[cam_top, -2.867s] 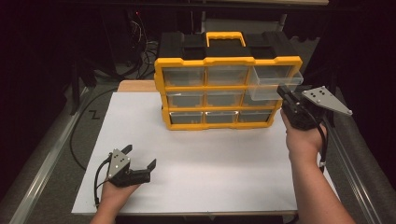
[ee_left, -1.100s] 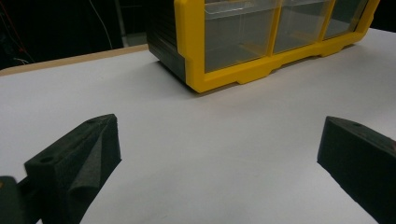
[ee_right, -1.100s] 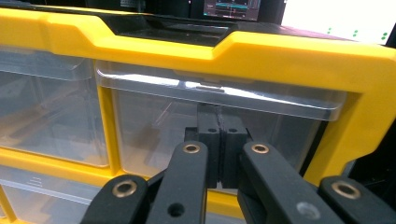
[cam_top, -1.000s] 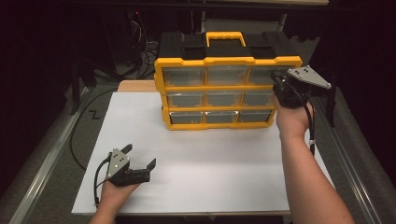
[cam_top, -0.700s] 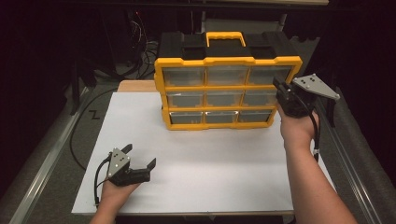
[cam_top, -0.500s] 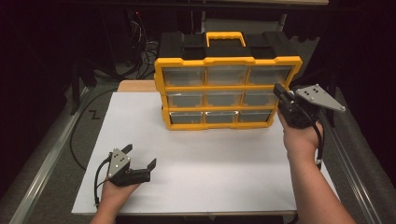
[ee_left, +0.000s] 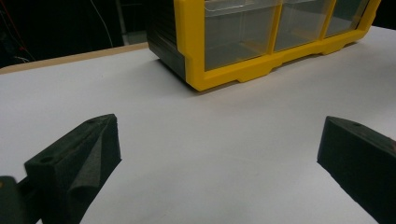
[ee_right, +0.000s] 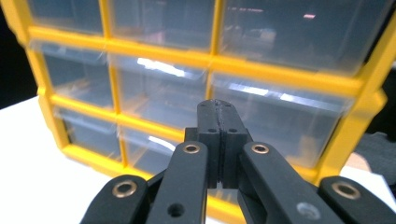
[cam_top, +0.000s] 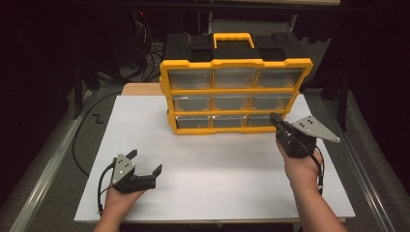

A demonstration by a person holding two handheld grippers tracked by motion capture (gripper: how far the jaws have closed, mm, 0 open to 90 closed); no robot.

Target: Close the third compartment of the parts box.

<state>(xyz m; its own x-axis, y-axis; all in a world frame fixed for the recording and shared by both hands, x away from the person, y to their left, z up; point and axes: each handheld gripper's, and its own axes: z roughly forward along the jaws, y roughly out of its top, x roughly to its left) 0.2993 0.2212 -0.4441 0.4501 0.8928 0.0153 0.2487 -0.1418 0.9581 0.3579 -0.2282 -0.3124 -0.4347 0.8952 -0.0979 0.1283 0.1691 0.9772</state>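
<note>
Nearest the person, the left gripper point(cam_top: 144, 170) rests on the white bench point(cam_top: 217, 179), jaws spread wide, well short of the organizer point(cam_top: 234, 89). Farther right, the right gripper point(cam_top: 276, 121) has its jaws pressed together, empty, just before the organizer's lower right drawers point(ee_right: 280, 112). All 9 drawers sit closed.

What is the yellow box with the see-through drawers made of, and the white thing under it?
The yellow box looks like moulded plastic, smooth and slightly shiny. Its drawers seem clear plastic, since lights glint on them. The white sheet looks matte, perhaps painted board or paper; I cannot tell which.
</note>
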